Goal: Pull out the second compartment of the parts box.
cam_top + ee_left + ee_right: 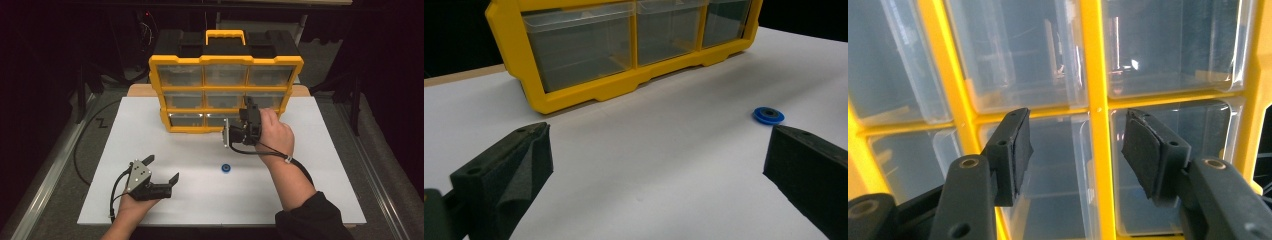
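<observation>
The left gripper (161, 170) rests low over the near part of the white table (320, 190), held from below by the person's left hand (131, 205). Its 2 jaws are spread wide with nothing between them. In the left gripper view, bare white tabletop lies in the gap between the jaws. Just beyond the tip of the jaw at that view's right edge lies a small blue ring (768, 115), flat on the table and clear of both jaws.

Farther out, the right gripper (1075, 150) is lifted off the table in the right hand (274, 132) and points at the front of the yellow drawer organizer (226, 60). Its jaws stand partly apart and grip nothing. In the right gripper view, a yellow upright divider (1093, 65) of the frame runs through the gap between the pads. A clear drawer (1048, 200) sits behind the jaw on that view's left side. Another clear drawer (1198, 125) sits behind the jaw on its right side. Whether the pads touch the drawer fronts cannot be told.

Beyond both grippers, the organizer stands upright at the far side of the table with 3 rows of 3 clear drawers.
</observation>
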A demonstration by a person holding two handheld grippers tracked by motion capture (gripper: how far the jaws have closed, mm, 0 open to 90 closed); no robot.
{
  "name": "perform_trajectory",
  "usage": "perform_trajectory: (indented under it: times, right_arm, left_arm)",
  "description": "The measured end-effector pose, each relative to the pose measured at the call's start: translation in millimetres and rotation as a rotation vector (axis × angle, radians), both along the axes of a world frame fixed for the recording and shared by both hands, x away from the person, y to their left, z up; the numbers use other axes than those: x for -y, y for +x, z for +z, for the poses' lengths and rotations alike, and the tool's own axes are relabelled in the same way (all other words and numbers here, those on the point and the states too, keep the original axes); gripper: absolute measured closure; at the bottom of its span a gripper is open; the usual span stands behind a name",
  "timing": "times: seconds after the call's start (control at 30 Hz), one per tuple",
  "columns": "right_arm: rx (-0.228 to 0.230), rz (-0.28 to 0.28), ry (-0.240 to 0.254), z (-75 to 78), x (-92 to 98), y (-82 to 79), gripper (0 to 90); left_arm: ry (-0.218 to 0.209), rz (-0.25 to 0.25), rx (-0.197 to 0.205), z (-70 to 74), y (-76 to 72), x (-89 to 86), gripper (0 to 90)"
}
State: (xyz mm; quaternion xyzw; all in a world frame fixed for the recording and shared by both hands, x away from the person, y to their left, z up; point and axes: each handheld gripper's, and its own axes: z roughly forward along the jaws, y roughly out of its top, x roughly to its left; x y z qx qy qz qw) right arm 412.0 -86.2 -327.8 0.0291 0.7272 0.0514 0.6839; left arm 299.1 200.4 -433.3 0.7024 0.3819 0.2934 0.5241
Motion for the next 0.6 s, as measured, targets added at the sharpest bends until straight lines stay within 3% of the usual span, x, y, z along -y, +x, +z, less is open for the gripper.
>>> perform_trajectory:
  times: [0.3, 0.37, 0.47, 0.6]
  right_arm:
    - [0.039, 0.024, 0.004, 19.9, -11.3, 5.1, 51.3]
    - [0.053, 0.03, -0.019, 27.4, -13.6, 7.1, 51.9]
    - [0.052, 0.014, 0.012, 34.4, -16.7, 10.5, 53.0]
    - [0.056, 0.006, 0.004, 43.5, -20.9, 13.5, 54.1]
  left_arm:
    - [-0.002, -0.003, -0.001, 0.1, -0.1, -0.2, 0.1]
    - [-0.003, -0.003, -0.003, -0.1, -0.1, -0.3, 0.0]
    - [-0.005, -0.003, -0.006, 0.1, -0.4, -0.8, 0.0]
    - [-0.003, -0.002, -0.006, -0.2, -0.4, -0.7, 0.0]
